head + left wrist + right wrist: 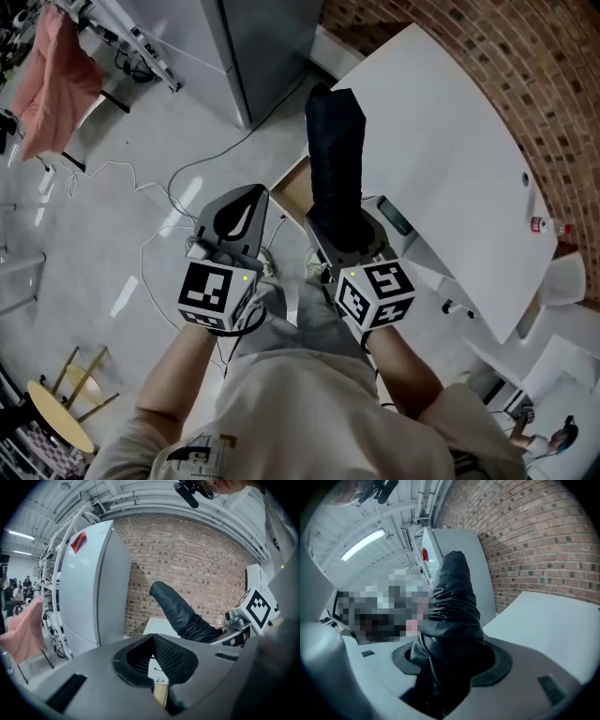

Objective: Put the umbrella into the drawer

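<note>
The umbrella (335, 150) stood in the right gripper (343, 239), the left gripper (253, 199) at its nine o'clock and the table (450, 159) at its two.

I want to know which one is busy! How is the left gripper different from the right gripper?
The right gripper clamps a folded black umbrella in its jaws; the left gripper holds nothing. The left gripper's jaws meet at the tips; the right gripper's stand apart around the umbrella. Both are grey, with two jaws.

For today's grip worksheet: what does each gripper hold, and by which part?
The right gripper clamps the black umbrella near its lower end; the rest sticks out beyond the jaws. The left gripper holds nothing.
</note>
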The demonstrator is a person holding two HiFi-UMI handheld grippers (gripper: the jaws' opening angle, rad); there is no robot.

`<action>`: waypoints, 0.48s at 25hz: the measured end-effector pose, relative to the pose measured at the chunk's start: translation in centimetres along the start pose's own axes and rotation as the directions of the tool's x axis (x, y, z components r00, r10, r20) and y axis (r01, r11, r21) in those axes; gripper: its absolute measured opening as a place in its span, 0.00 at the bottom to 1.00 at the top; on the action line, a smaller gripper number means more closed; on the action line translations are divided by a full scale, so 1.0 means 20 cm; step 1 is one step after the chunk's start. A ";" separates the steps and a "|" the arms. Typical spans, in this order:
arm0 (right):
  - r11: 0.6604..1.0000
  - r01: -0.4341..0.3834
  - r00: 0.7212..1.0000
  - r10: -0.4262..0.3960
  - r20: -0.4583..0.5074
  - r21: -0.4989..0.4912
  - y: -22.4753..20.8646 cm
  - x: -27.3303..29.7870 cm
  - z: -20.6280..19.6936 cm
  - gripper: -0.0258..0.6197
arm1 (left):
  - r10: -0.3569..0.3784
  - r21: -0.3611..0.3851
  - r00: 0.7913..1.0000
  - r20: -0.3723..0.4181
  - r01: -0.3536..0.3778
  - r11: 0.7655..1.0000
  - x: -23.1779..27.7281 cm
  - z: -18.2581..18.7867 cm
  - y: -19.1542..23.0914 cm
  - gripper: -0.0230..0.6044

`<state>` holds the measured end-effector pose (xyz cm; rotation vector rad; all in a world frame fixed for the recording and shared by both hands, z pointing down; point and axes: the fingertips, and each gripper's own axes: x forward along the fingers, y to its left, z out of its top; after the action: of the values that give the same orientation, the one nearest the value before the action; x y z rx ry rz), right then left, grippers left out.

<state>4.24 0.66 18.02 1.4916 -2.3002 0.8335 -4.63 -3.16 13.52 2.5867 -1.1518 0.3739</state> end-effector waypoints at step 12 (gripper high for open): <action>0.995 0.028 0.989 -0.013 -0.146 0.099 -0.32 0.45 -0.58 0.43 | 0.027 -0.136 0.997 -0.073 -0.037 0.990 0.38 -0.57 0.15 0.05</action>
<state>5.22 -1.04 34.00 1.4408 -2.1628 1.0308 -3.29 -6.06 27.10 2.4194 -1.1534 0.3770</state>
